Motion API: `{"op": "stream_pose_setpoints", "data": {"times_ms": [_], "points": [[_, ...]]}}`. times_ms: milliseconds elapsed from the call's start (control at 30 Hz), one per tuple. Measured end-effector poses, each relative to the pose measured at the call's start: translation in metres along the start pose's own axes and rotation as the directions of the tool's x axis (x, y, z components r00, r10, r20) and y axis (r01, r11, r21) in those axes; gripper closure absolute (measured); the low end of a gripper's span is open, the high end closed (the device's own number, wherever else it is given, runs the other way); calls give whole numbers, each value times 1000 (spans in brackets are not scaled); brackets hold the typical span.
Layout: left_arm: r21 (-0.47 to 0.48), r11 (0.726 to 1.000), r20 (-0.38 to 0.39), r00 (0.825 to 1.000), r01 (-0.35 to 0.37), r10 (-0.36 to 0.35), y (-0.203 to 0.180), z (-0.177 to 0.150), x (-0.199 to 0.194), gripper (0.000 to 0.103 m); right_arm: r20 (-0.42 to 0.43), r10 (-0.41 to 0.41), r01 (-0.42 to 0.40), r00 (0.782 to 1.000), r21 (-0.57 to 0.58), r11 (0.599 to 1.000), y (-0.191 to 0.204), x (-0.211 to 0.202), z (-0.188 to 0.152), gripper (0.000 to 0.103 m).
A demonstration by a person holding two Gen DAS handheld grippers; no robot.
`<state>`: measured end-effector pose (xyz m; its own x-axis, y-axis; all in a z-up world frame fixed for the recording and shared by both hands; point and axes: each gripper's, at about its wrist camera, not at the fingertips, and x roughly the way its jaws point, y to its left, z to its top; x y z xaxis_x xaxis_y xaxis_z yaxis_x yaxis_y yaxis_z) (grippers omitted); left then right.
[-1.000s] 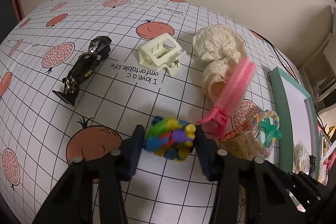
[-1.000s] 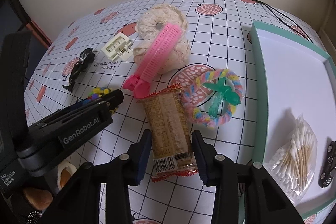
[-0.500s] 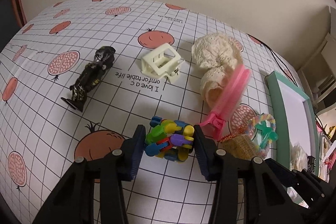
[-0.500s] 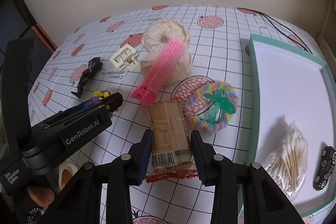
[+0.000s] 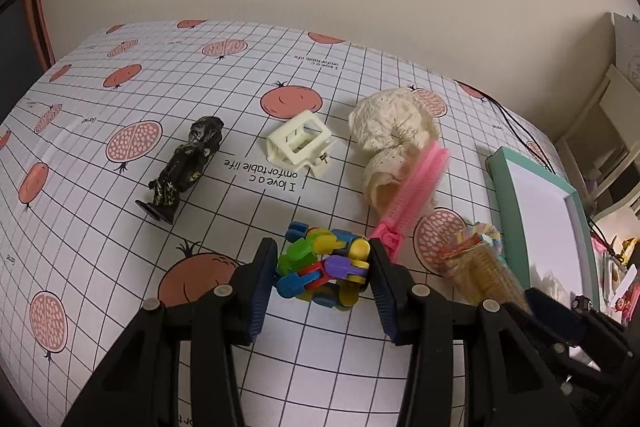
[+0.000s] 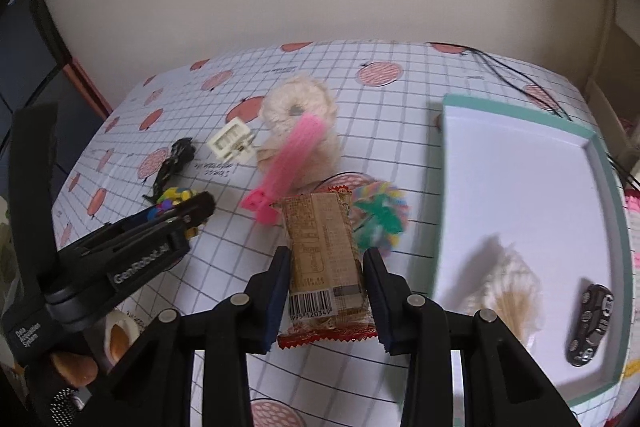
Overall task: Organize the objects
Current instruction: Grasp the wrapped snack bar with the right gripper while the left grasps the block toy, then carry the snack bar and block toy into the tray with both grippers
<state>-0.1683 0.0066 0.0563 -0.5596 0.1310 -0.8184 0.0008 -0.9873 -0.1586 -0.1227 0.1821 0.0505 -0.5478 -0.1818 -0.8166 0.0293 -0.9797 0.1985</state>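
1. Since the earlier frames both hand-held grippers have risen with their loads; the counter (image 5: 120, 131) and the things on it look farther off, and the right wrist view is blurred by the move
2. The left hand-held gripper (image 5: 324, 269) is clamped on a toy (image 5: 324, 273) of bright plastic links, its pads pressing both sides, the toy clear of the counter
3. The right hand-held gripper (image 6: 325, 277) is clamped on a brown snack bar (image 6: 322, 259) near its barcode end; the far end sticks out forward
4. A teal-rimmed tray (image 6: 516, 109) lies to the right on the counter, holding a bag of cotton swabs (image 6: 508, 291) and a small black toy car (image 6: 592, 325)
5. Left on the counter: a dark figurine (image 5: 184, 167), a cream claw clip (image 5: 300, 143), a lace scrunchie (image 5: 392, 131), a pink comb clip (image 5: 416, 195) leaning on the scrunchie, and a rainbow ring (image 6: 380, 219) with a green piece on it
6. The step in hand looks like carrying both items to the tray
7. To do it well, keep both grips firm, lift clear of the pink clip and the ring, and cross the rim before lowering
8. Set each item on bare tray floor, apart from the swabs and car, and let the right one go first so the grippers do not collide
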Motion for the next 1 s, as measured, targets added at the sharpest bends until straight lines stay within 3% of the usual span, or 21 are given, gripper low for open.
{"op": "stream_pose_setpoints", "data": {"times_ms": [333,533,1000], "points": [[46,997,23,998,56,-57,-38,-2,-10,56,31,-67,63,997,108,992,-55,-18,0,64],[139,987,27,996,80,-85,-80,-10,-12,56,29,-123,116,992,168,979,-87,-25,-2,64],[205,959,-28,980,197,-196,-150,-28,-5,56,-1,-212,204,977,274,940,-151,-38,-17,63]]}}
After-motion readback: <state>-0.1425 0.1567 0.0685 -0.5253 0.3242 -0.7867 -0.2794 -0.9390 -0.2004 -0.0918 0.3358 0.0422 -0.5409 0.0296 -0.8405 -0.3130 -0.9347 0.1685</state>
